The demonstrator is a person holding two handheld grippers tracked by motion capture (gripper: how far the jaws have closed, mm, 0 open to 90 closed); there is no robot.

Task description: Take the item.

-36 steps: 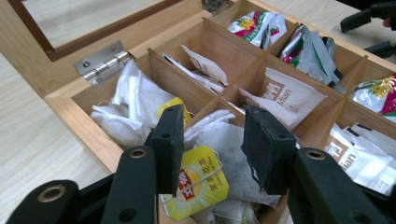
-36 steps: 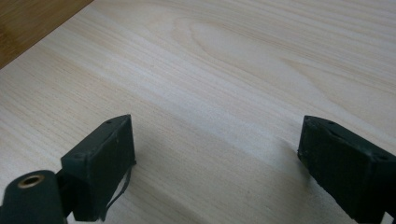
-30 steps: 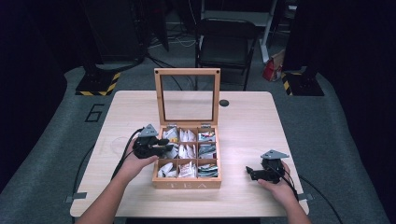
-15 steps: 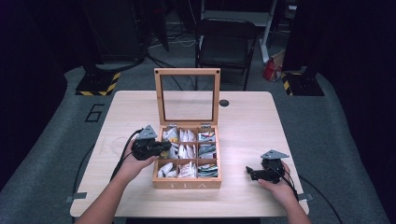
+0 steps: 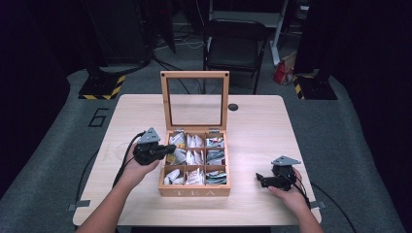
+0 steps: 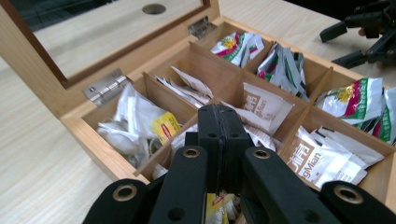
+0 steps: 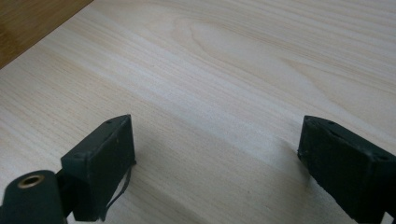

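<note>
Over the left column of the wooden tea box (image 5: 194, 191), the left gripper (image 5: 168, 149) hangs with its jaws pressed flat together; the left gripper view shows a scrap of yellow-and-red wrapper just beneath them, so it seems to have a tea bag (image 6: 215, 204) pinched, though the bag is mostly hidden. Against the picture a second ago the gripper has barely moved: it has edged slightly toward the box's middle row and sits a touch higher, which I read as the start of lifting a bag out of its compartment. The glass lid (image 5: 195, 99) stands upright as before, and the sachets (image 6: 261, 105) in the other compartments lie undisturbed. The right gripper (image 5: 262, 179) rests on the table (image 5: 252, 121) to the right of the box, jaws wide apart and holding nothing, unchanged from the earlier pictures.
</note>
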